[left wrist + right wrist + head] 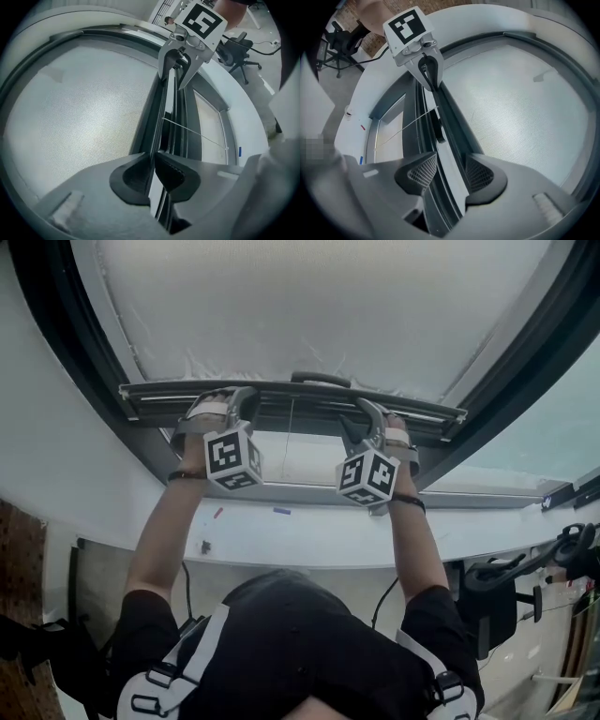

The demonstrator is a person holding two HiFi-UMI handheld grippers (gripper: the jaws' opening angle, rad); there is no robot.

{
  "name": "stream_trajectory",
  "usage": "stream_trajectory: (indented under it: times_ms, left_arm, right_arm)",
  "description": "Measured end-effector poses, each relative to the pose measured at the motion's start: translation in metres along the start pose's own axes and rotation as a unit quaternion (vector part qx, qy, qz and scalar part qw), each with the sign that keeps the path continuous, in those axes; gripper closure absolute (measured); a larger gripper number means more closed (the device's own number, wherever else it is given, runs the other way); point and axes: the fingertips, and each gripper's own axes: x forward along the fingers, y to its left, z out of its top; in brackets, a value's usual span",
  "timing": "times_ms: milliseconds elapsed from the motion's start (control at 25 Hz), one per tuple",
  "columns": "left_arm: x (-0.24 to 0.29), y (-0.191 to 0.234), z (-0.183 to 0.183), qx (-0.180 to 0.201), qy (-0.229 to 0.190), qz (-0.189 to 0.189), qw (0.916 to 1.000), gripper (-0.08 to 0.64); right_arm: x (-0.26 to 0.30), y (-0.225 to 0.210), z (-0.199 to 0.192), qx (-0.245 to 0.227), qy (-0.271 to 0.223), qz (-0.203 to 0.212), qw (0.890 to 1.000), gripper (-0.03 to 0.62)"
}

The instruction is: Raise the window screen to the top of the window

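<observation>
Looking down over our own dark-clothed shoulders in the head view, we see both forearms stretched up to a window. The left gripper [230, 397] and right gripper [371, 411] meet the dark bottom rail [291, 401] of the window screen [319, 306], one on each side of the small handle [321, 379] at the rail's middle. The pale mesh fills the opening above the rail. A strip of bare glass shows below it, above the white sill [309, 531], so the screen is not yet at the top. From here we cannot see the pads. The left gripper view looks along the rail, with the mesh to the left. It shows what the head view does not: these jaws stand narrow, pinched on a thin lip of the rail. A fine cord [197, 133] crosses to the glass. The other gripper clasps the far end of the rail, and an office chair [236, 51] stands beyond. The right gripper view mirrors this, with the mesh to the right. Its jaws stand wider, and their ribbed pads [423, 172] press either side of a thicker part of the rail. Only this view shows small red and blue marks [362, 126] on the sill.
</observation>
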Motion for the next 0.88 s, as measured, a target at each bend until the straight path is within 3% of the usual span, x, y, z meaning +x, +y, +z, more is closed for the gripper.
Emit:
stream_trajectory:
  times_ms: [160, 320, 440, 600, 720, 880]
  left_arm:
    - [-0.005, 0.017, 0.004, -0.005, -0.011, 0.017, 0.9998, 0.526]
    - [-0.021, 0.057, 0.019, -0.009, -0.018, 0.041, 0.9990, 0.525]
    - [-0.022, 0.068, 0.023, -0.001, -0.008, 0.026, 0.9996, 0.528]
    - [-0.025, 0.072, 0.025, -0.002, -0.015, 0.028, 0.9995, 0.528]
    - [-0.033, 0.091, 0.030, -0.017, -0.026, 0.044, 0.9985, 0.523]
    - [-0.043, 0.121, 0.039, -0.025, -0.038, 0.061, 0.9971, 0.522]
  right_arm:
    - [-0.010, -0.017, 0.009, 0.024, -0.031, -0.042, 0.998, 0.385]
    - [-0.038, -0.031, 0.026, 0.152, -0.092, -0.066, 0.982, 0.414]
    - [-0.040, -0.015, 0.036, 0.213, -0.108, -0.038, 0.970, 0.416]
    - [-0.030, 0.023, 0.040, 0.253, -0.111, 0.030, 0.961, 0.416]
    - [-0.029, 0.045, 0.049, 0.307, -0.125, 0.079, 0.940, 0.420]
    - [-0.027, 0.064, 0.047, 0.404, -0.141, 0.110, 0.897, 0.447]
